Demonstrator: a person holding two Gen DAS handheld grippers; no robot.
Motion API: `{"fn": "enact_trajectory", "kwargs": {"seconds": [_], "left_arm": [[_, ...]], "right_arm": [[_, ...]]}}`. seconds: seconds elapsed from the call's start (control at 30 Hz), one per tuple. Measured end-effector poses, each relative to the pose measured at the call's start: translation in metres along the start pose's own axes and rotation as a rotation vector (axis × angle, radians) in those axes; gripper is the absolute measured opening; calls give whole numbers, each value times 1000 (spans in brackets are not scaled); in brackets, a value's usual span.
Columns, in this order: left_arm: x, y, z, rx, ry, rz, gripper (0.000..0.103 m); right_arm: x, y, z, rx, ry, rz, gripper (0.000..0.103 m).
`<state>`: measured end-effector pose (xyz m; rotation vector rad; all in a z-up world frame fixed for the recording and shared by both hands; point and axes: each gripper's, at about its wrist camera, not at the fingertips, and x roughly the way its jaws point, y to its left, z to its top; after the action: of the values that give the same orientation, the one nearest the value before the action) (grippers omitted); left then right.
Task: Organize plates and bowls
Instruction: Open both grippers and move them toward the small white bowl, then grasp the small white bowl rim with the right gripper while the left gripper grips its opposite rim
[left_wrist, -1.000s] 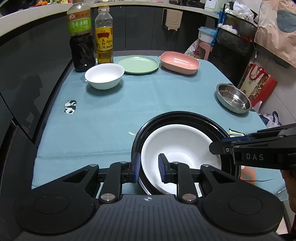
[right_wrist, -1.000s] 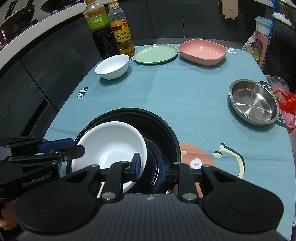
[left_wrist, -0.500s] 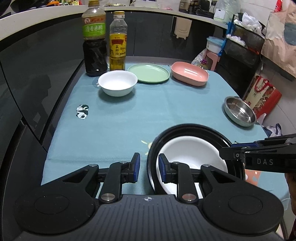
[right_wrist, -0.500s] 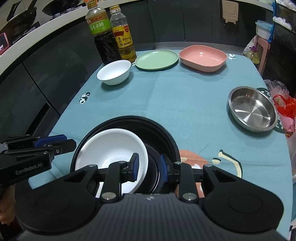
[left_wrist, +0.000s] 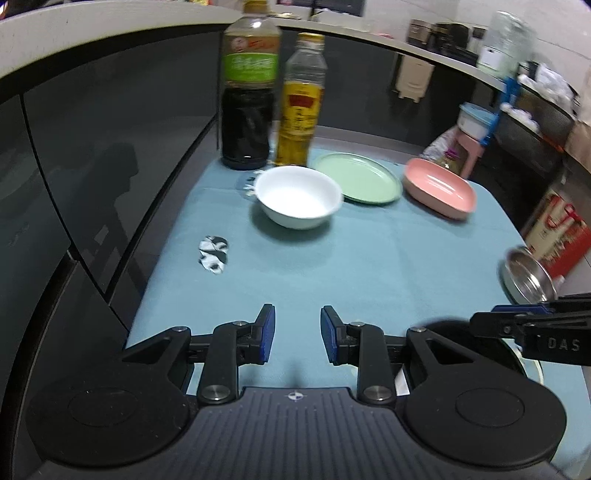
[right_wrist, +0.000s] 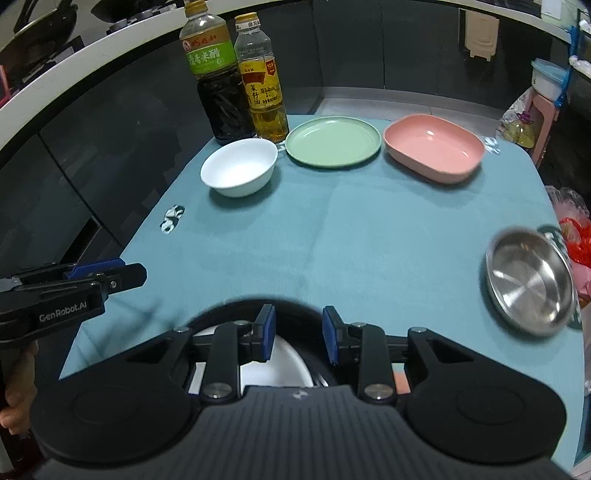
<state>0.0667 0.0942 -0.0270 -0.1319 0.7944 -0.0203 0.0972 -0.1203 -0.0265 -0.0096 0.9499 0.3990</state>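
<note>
A: Claw states?
B: Left claw (left_wrist: 294, 335) and right claw (right_wrist: 295, 334) just opened, nothing between pads.
A: Next target?
B: Likely white bowl (left_wrist: 298, 196), far-left on tabletop (left_wrist: 369, 266), nearer left claw. Black dish (right_wrist: 295, 308) under right claw.

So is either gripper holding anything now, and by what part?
Nothing. The left gripper and right gripper have just opened; both jaws stand empty.
</note>
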Motion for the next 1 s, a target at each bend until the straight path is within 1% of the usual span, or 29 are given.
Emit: {"fn": "enact_trajectory", "kwargs": {"seconds": [0.17, 0.23, 0.37, 0.47, 0.6, 0.67, 0.77, 0.87, 1.0], "left_arm": [[29, 12, 31, -39, -15, 26, 25], [44, 15, 42, -53, -2, 37, 25], [71, 22, 63, -84, 36, 17, 25], [87, 25, 76, -109, 45, 18, 25], [105, 27, 92, -119, 45, 25, 25], [117, 28, 98, -122, 53, 33, 25], [132, 30, 103, -124, 82, 44, 25], [147, 33, 102, -129, 117, 45, 25], [162, 33, 101, -128, 142, 44, 25]], "right_arm": [[19, 9, 36, -34, -4, -2, 24], [31, 12, 50, -35, 11, 13, 24], [57, 13, 77, -15, 56, 35, 24], [72, 13, 94, -7, 65, 33, 24], [92, 9, 117, 28, 83, 60, 27], [102, 9, 127, 39, 88, 73, 30], [120, 10, 139, 32, 103, 64, 32], [141, 9, 144, 21, 138, 59, 32], [164, 4, 147, 45, 177, 63, 32]]}}
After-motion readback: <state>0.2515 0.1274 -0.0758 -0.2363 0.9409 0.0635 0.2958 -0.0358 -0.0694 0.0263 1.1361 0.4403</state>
